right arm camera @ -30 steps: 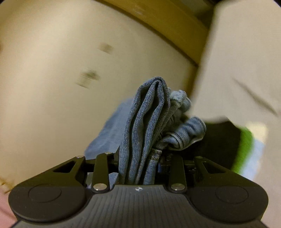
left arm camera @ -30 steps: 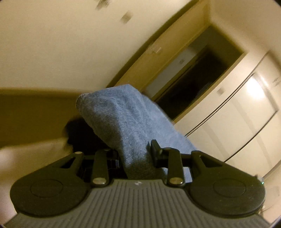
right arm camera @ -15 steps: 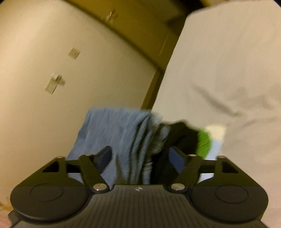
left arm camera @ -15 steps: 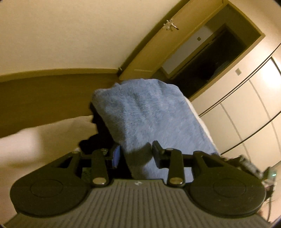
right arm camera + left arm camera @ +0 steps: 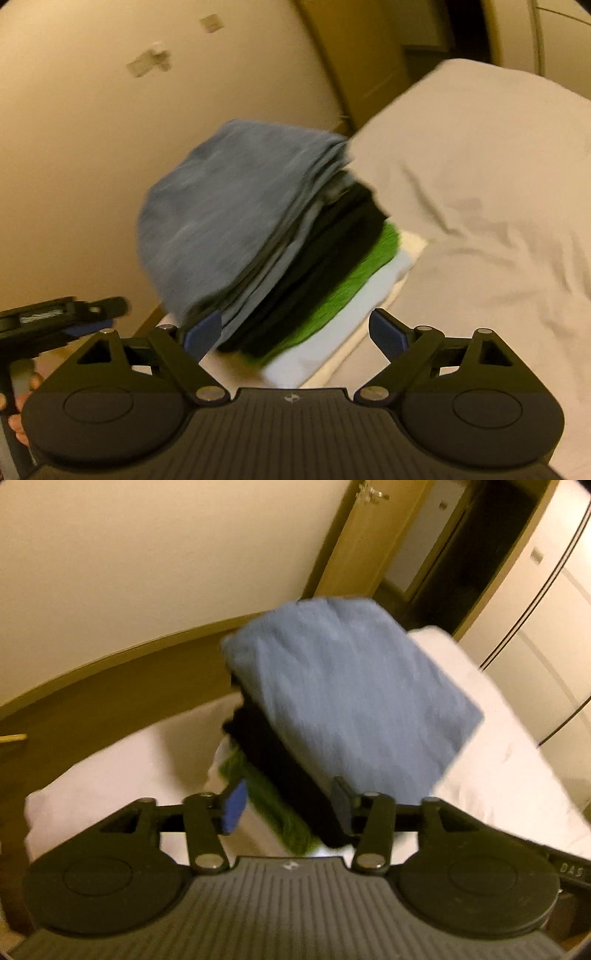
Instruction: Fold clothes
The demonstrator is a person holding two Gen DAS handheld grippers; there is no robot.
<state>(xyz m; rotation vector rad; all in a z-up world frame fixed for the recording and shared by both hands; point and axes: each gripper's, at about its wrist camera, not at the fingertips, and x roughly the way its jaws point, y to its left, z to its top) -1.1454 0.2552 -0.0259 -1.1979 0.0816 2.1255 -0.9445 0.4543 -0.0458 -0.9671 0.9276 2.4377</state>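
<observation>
Two claws are held open and empty: the left claw (image 5: 288,808) and the right claw (image 5: 295,332). Folded blue denim jeans (image 5: 221,214) are seen at 12 o'clock, topping a stack of black, green and white folded garments (image 5: 332,280) on the white-sheeted bed (image 5: 480,221).

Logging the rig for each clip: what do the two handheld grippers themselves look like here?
Both match: the left gripper and right gripper have a ribbed dark grey body with a small white logo, two round black discs, black linkage arms with silver pivots, and blue finger pads. No cables or sleeves show.
</observation>
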